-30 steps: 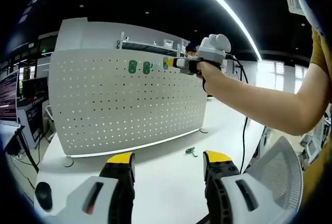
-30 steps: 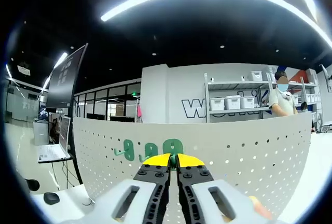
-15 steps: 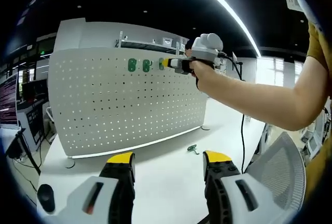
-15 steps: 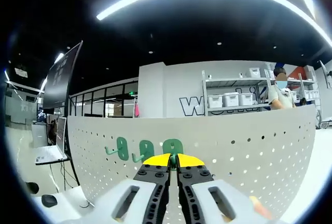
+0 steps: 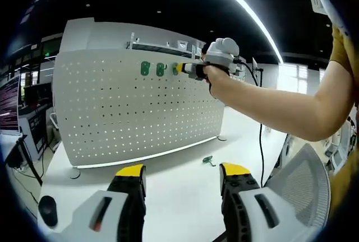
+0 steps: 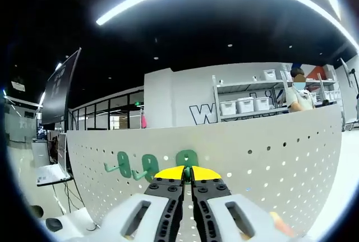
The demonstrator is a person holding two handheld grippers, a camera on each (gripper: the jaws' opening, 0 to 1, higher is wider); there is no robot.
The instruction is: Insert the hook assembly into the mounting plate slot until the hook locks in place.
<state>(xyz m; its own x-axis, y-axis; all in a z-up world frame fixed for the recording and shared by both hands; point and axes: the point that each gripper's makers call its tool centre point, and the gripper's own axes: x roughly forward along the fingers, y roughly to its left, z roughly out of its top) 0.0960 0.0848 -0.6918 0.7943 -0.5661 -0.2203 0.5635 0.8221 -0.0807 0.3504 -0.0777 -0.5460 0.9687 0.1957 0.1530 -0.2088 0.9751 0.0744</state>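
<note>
In the left gripper view, a white pegboard (image 5: pixel 134 107) stands upright on a white table (image 5: pixel 179 191). Two green hooks (image 5: pixel 145 68) (image 5: pixel 160 69) hang side by side in its top rows. Just right of them, the right gripper (image 5: pixel 180 68) presses a third green hook (image 5: pixel 175 68) against the board, its yellow-tipped jaws closed on it. A spare green hook (image 5: pixel 208 161) lies on the table near the board's foot. The left gripper (image 5: pixel 182 170) hovers low over the table, jaws wide apart and holding nothing.

In the right gripper view, the two hung hooks sit left of the clamped hook (image 6: pixel 186 157), which touches the pegboard (image 6: pixel 269 163).
</note>
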